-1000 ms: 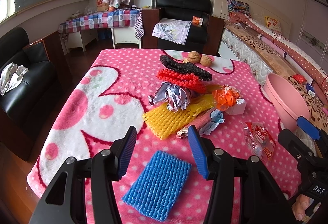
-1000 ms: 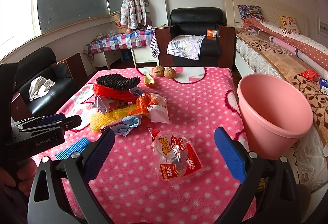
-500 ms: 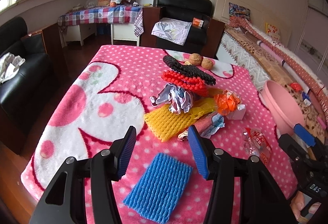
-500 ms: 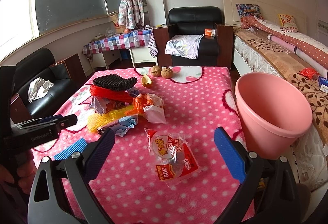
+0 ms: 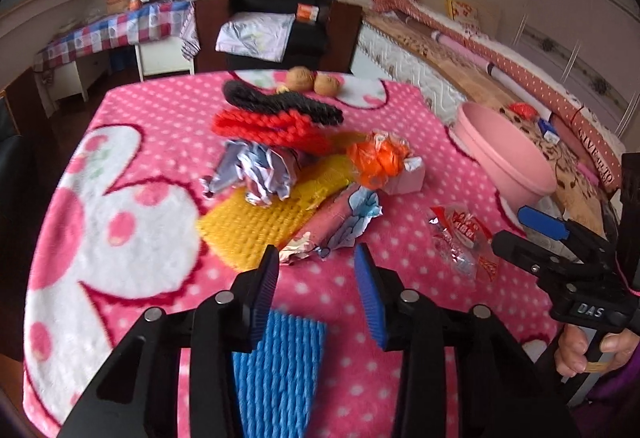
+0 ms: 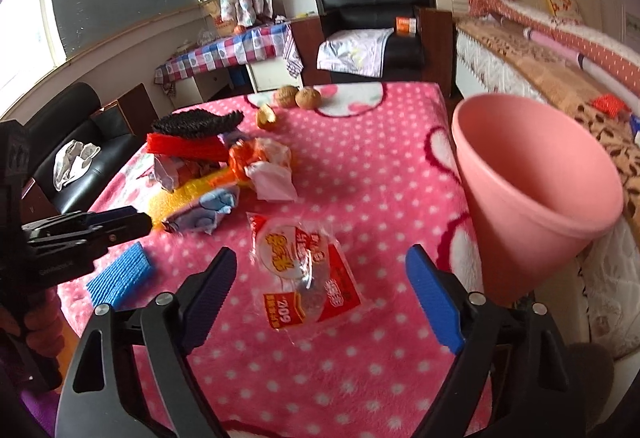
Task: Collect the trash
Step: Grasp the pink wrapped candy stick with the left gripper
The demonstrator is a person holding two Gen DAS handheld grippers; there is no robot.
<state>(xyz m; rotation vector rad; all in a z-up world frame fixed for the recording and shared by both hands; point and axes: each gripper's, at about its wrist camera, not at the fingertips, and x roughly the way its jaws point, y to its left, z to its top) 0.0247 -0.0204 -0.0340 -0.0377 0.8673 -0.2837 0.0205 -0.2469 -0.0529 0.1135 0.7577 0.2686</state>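
The left claw (image 5: 316,278) hangs over the near edge of the desk (image 5: 120,157) with its jaws closing on empty air; the blue foam net (image 5: 276,370) lies flat on the pink dotted blanket (image 6: 360,165) below and behind its pads, not touched. The right claw (image 6: 320,290) stands wide, its jaws also closing, with the clear snack wrapper (image 6: 304,270) lying on the blanket between them and ahead, not yet pressed. Just beyond the left claw sits the heap of trash: a crumpled pink and blue wrapper (image 5: 340,222) beside a yellow foam net (image 5: 264,217), then crumpled silver paper (image 5: 256,173) and an orange bag (image 5: 380,157), with a red net (image 5: 264,125) and a black net (image 5: 280,101) farther back. Two walnuts (image 5: 314,81) lie near the far edge. The pink bin (image 6: 532,189) stands at the desk's right side, tilted toward the right claw.
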